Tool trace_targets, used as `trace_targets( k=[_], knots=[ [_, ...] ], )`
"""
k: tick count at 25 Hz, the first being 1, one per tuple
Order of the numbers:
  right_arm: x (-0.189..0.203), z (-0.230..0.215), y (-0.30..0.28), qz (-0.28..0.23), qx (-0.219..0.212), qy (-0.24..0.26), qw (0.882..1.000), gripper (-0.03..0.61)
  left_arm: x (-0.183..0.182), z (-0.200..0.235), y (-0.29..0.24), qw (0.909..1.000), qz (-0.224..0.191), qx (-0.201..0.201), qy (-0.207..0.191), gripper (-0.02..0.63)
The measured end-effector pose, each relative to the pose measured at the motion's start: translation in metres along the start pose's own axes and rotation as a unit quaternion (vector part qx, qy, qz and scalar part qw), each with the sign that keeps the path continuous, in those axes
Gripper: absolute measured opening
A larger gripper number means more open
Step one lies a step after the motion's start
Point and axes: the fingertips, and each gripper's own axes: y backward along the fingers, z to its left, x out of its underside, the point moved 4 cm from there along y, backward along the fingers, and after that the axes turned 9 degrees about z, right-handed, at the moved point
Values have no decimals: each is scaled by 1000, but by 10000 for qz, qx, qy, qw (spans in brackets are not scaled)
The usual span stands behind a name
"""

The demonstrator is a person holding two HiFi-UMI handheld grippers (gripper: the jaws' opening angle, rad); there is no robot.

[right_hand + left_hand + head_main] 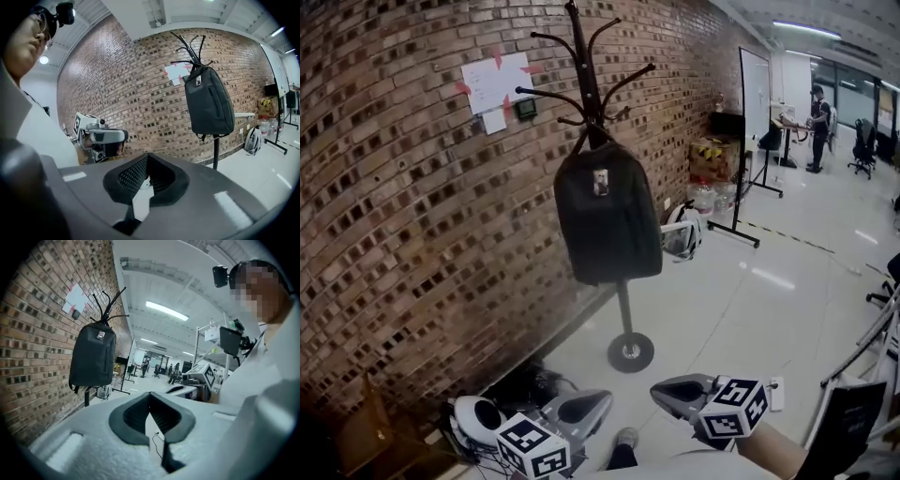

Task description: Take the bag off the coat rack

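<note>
While I hold both grippers low and close to my body, the brick wall fills the left of the head view, with a white paper sheet stuck high on it. My left gripper points up toward the rack. Its jaws are pressed fully together with nothing between them, as the left gripper view shows.

Just right of the paper stands the coat rack, its round base on the pale floor beside the wall. The black bag hangs from one of the rack's upper hooks, flat against the pole and well above the base. It is well apart from both of my grippers.

My right gripper sits beside the left one, jaws likewise closed tight and empty. Farther right, a white backpack rests on the floor by the wall, and a whiteboard stands beyond it.
</note>
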Motion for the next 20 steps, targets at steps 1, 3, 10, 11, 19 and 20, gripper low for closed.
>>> trace_targets(
  k=[1, 3, 10, 11, 19, 20],
  knots=[
    [-10, -15, -12, 14, 47, -63, 10000, -2, -8, 21, -9, 10000, 14, 45, -33, 0],
    [-32, -47, -36, 43, 190, -170, 9997, -2, -25, 66, -26, 9998, 77, 84, -131, 0],
    [-132, -143, -100, -246, 685, -248, 9970, -2, -96, 212, -56, 9990, 123, 219, -379, 1],
    [-144, -153, -102, -335, 787, -238, 9961, -2, -105, 226, -60, 9988, 120, 237, -417, 0],
    [-169, -197, -102, -580, 1347, -428, 9883, -2, -134, 286, -87, 9960, -310, 762, -351, 2],
    [-172, -199, -100, -594, 1388, -400, 9877, -2, -136, 291, -90, 9961, -312, 753, -349, 2]
  ],
)
